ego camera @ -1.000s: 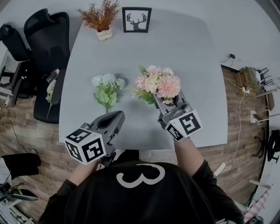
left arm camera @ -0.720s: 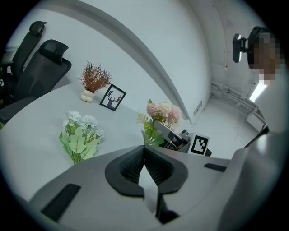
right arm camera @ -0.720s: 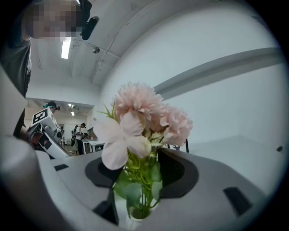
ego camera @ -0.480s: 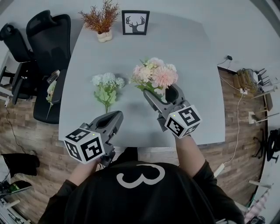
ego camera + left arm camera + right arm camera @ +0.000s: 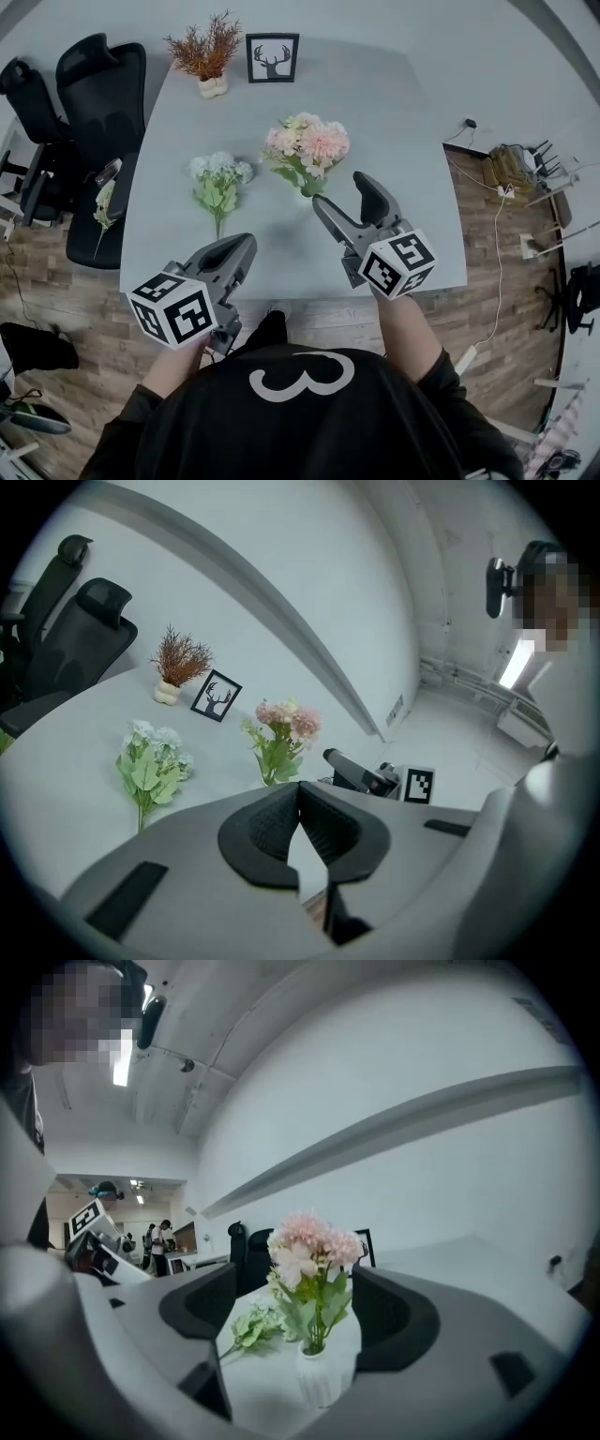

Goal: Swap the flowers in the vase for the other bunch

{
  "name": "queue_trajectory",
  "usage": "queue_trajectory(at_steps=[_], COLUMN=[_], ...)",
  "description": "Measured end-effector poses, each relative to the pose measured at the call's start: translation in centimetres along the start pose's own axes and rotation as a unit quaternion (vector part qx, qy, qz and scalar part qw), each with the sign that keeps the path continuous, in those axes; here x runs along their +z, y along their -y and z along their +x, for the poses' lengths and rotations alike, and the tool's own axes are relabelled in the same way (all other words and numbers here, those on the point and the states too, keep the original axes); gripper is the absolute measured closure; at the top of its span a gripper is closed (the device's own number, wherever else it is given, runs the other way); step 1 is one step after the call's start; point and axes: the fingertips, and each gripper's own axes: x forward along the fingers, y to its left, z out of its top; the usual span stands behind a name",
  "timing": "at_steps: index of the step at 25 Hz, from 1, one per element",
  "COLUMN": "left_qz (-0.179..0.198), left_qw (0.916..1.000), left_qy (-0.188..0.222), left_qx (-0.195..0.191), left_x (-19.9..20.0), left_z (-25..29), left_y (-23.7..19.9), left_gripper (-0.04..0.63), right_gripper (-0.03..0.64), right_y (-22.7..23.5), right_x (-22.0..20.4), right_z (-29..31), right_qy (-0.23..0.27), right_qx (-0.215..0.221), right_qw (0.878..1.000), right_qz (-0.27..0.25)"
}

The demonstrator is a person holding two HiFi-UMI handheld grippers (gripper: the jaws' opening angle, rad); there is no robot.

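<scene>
Care probably lay in pinching stems low: pink flowers (image 5: 307, 142) stood in the vase (image 5: 319, 1379) mid-frame, green bunch (image 5: 217, 178) lying left of it on the bench (image 5: 403, 112), right gripper (image 5: 339, 191) short of it with fingers (image 5: 375, 199) just spread wide and empty, left gripper (image 5: 240, 251) with fingers pressed together.

My head camera looks steeply down from above onto the grey table (image 5: 403, 131). The camera on my left gripper (image 5: 236, 251) sits low and looks along its jaws across the tabletop toward the far wall. The camera on my right gripper (image 5: 340, 190) faces level, close to the white vase (image 5: 319, 1377). All three views share the pink bouquet (image 5: 305, 145) and the white-green bunch (image 5: 217, 176).
</scene>
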Motion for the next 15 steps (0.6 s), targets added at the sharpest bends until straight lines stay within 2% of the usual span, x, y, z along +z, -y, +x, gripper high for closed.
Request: queue_trajectory(at_steps=[3,7,12,15], left_qz=[0.007,0.025,0.057,0.076], left_qw=[0.9999,0.9993,0.9972,0.9956], left_qy=[0.008,0.022,0.035,0.039], left_qx=[-0.006,-0.019,-0.033,-0.038], left_x=[-0.4,-0.8,-1.7,-2.6], left_z=[-0.8,-2.2,-4.0,-4.9], left_y=[1.7,4.9,8.8,11.0], left_gripper=[0.584,0.584,0.584,0.584], right_gripper=[0.245,0.260,0.501,0.565], right_y=[-1.6,-4.8,-8.6,-10.5], right_x=[2.4,4.3,4.6,3.8], right_z=[-2.9,-6.8,-11.3,-13.6], right_qy=[0.028,0.039,0.034,0.016], right_qx=[0.013,0.044,0.076,0.098], right_qw=[1.000,0.998,0.996,0.995], right_qz=[-0.001,-0.014,-0.011,0.001])
